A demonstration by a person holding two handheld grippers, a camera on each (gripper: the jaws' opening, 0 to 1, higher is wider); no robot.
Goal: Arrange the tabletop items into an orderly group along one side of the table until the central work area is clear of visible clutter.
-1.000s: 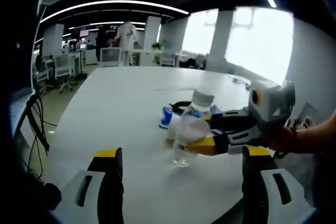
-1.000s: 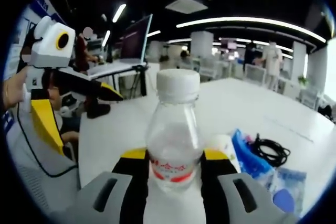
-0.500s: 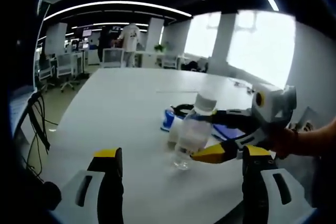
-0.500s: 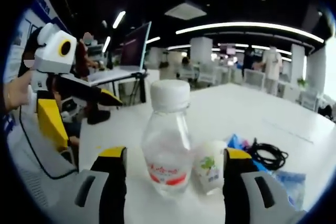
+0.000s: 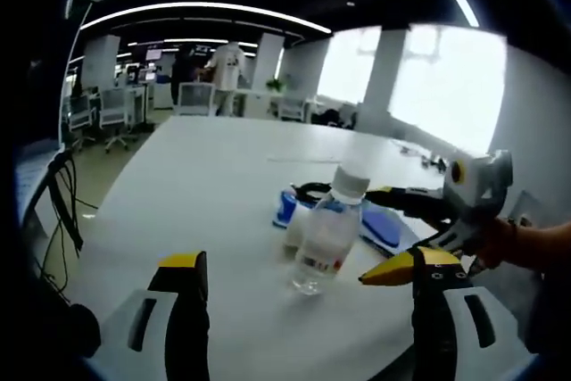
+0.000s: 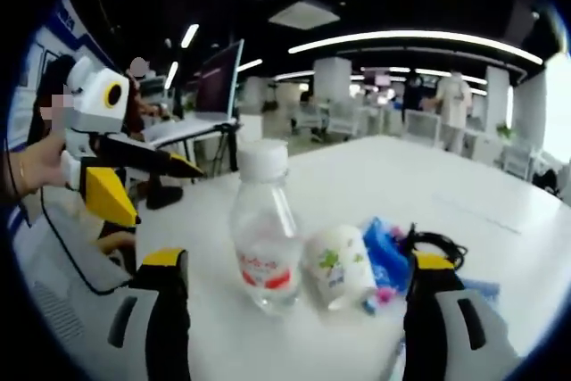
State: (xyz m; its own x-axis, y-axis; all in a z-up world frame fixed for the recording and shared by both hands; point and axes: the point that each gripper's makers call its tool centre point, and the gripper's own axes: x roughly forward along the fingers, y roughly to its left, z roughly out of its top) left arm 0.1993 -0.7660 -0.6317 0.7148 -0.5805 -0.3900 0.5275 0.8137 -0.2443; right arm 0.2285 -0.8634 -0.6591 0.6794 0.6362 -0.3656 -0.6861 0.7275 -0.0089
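One white table (image 5: 196,185) is carrying everything. One clear bottle (image 6: 263,231) with a white cap is standing upright toward the table's near edge, its contents too faint to tell. One small white cup (image 6: 337,265) is lying tilted just beside it, against one blue pack (image 6: 385,252), with one black cable (image 6: 434,243) coiling behind. The right gripper view is showing the cup's green print; the left gripper view is showing the bottle (image 5: 328,236) hiding most of the cup. The right gripper (image 6: 294,310) is standing with jaws wide, touching nothing; the left gripper (image 5: 303,314) likewise is gaping wide.
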